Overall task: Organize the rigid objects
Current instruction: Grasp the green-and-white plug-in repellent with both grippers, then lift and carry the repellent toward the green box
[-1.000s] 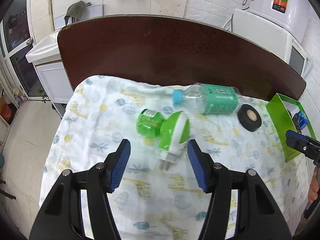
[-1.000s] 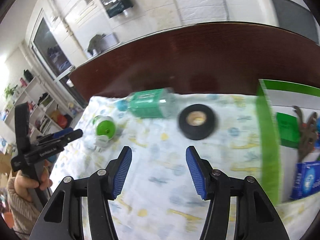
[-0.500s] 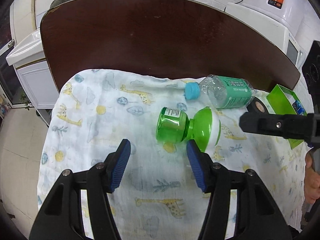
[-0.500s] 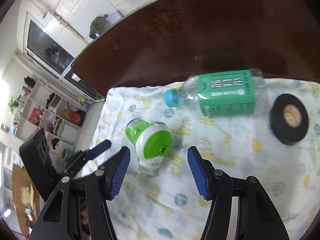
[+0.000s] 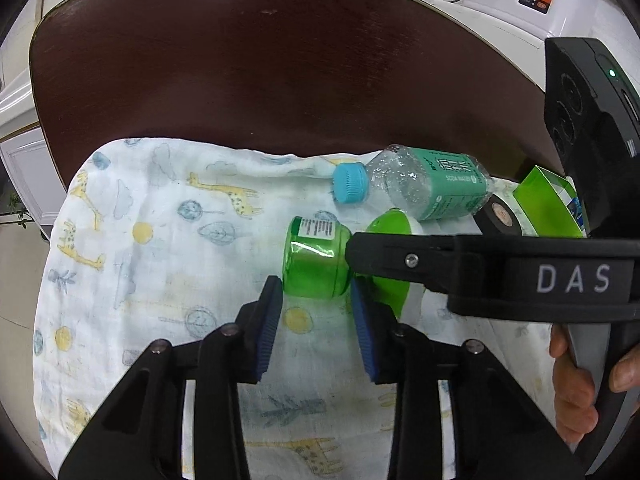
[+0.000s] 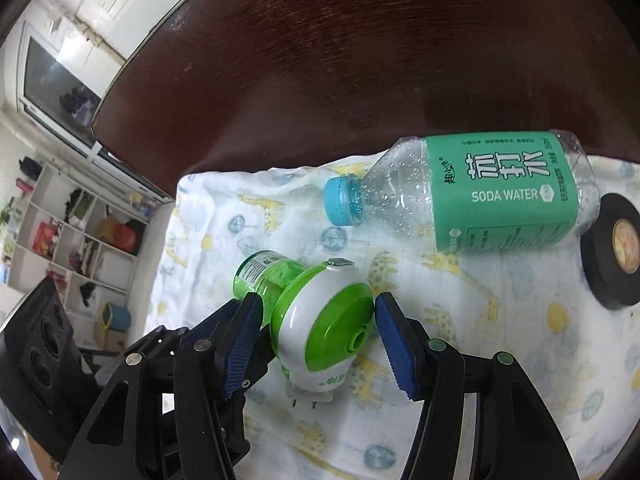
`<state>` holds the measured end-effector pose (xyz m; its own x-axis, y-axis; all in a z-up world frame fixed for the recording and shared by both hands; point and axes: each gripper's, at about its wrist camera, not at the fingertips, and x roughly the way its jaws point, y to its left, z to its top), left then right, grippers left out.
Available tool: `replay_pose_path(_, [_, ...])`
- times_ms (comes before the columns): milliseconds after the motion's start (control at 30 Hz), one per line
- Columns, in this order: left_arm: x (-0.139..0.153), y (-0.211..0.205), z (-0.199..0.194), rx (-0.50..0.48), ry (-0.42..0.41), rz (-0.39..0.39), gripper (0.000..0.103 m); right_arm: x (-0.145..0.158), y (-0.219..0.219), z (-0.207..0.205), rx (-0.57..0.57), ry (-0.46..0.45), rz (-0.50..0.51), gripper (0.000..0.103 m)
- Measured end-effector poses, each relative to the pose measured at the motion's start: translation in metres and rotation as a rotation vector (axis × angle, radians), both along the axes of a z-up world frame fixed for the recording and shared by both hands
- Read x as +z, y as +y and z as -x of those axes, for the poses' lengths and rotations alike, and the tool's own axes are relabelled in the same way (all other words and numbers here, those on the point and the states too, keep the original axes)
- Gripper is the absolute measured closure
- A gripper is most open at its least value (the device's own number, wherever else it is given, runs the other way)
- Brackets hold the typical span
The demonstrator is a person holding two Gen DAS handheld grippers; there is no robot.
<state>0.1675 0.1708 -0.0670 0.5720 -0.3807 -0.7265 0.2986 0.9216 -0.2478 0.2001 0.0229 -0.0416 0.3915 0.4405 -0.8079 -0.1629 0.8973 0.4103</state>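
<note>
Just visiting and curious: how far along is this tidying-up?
Early. Some items already sit in the green box. Both grippers are at the green plug-in device: the left gripper, jaws just closing, on its bottle; the right gripper around its head. The soda water bottle and black tape roll still wait.

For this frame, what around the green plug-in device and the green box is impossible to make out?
- Left wrist view: the right gripper covers most of the plug-in device's head.
- Left wrist view: the green box is cut off by the right gripper's body; its contents are unreadable.
- Right wrist view: the tape roll is clipped by the edge.
</note>
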Motion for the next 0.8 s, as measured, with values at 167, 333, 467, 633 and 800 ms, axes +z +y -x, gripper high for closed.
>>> replay_pose_path(167, [0.002, -0.002, 0.001, 0.009, 0.008, 0.006, 0.070, 0.001, -0.006, 0.001, 0.013, -0.010, 0.004, 0.042])
replay_pose_path(333, [0.013, -0.008, 0.007, 0.016, -0.005, -0.011, 0.070, 0.010, -0.014, 0.009, 0.026, -0.025, -0.009, 0.042])
replay_pose_path(467, [0.029, -0.018, 0.014, 0.008, -0.035, -0.021, 0.070, 0.023, -0.024, 0.018, 0.025, -0.056, -0.029, 0.043])
replay_pose_path(633, [0.053, -0.042, 0.028, -0.014, -0.087, -0.042, 0.070, 0.047, -0.047, 0.036, 0.013, -0.122, -0.040, 0.043])
replay_pose_path(800, [0.075, -0.077, 0.039, -0.054, -0.135, -0.061, 0.070, 0.069, -0.083, 0.056, -0.026, -0.180, -0.062, 0.043])
